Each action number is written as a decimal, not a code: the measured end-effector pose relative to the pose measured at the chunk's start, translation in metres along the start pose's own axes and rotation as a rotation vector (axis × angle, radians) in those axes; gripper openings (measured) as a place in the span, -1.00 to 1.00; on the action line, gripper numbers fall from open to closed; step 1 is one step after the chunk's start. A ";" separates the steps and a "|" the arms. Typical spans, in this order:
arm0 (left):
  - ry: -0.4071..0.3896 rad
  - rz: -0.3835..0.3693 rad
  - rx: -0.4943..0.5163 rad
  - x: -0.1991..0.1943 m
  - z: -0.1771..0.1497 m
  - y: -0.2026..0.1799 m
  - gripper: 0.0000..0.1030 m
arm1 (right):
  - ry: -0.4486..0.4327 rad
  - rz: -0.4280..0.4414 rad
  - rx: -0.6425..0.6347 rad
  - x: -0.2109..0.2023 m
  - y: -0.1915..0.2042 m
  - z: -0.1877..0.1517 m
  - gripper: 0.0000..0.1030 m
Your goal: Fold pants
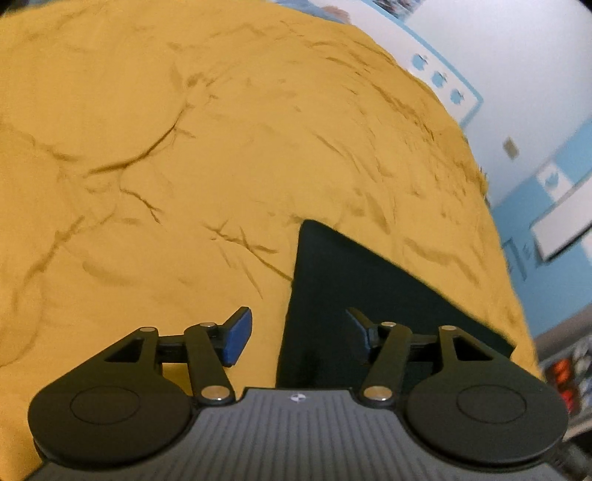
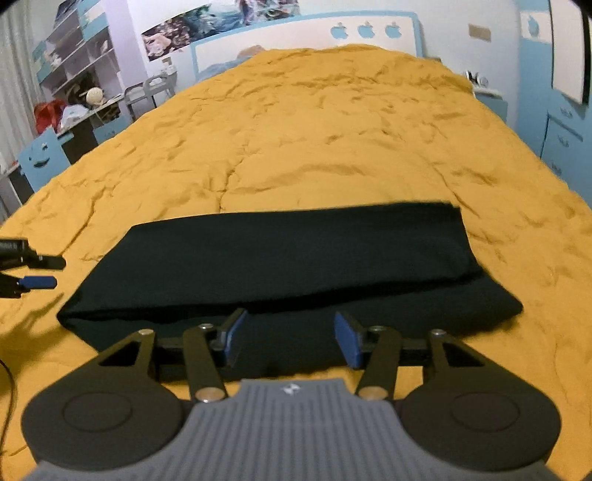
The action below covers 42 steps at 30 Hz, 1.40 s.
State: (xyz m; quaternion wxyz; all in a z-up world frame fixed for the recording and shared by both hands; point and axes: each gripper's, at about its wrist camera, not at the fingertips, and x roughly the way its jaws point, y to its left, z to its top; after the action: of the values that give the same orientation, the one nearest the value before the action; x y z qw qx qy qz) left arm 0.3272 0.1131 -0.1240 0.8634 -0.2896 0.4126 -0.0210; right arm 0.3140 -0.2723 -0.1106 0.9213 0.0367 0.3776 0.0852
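Lying folded on a yellow bedspread (image 2: 314, 122), one pair of black pants (image 2: 281, 259) runs lengthwise left to right; two empty grippers, left (image 1: 299, 335) and right (image 2: 290, 338), hover near, jaws apart.

You had no legible text, nos. or brand names in either view. Only signs: three blue apple-shaped logos on the white headboard (image 2: 366, 29), upper centre of right wrist view, and a small round emblem on each gripper body (image 1: 296, 397), bottom centre, too small to read.
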 end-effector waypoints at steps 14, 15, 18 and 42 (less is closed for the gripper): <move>0.046 -0.094 -0.082 0.043 -0.002 0.023 0.32 | 0.043 0.032 -0.103 0.064 0.032 0.001 -0.71; 0.050 -0.096 -0.077 0.044 -0.002 0.023 0.30 | 0.051 0.030 -0.105 0.068 0.033 -0.001 -0.71; 0.061 -0.095 -0.056 0.049 -0.002 0.019 0.10 | 0.072 0.029 -0.105 0.078 0.032 -0.008 -0.71; -0.029 -0.074 0.244 -0.011 0.004 -0.136 -0.86 | 0.068 0.061 0.049 0.039 -0.022 0.014 -0.70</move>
State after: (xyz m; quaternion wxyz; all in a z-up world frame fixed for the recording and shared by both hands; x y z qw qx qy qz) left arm 0.3501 0.0055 -0.0438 0.8967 -0.1978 0.3834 -0.0984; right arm 0.3544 -0.2867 -0.1307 0.9038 0.0676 0.4092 0.1052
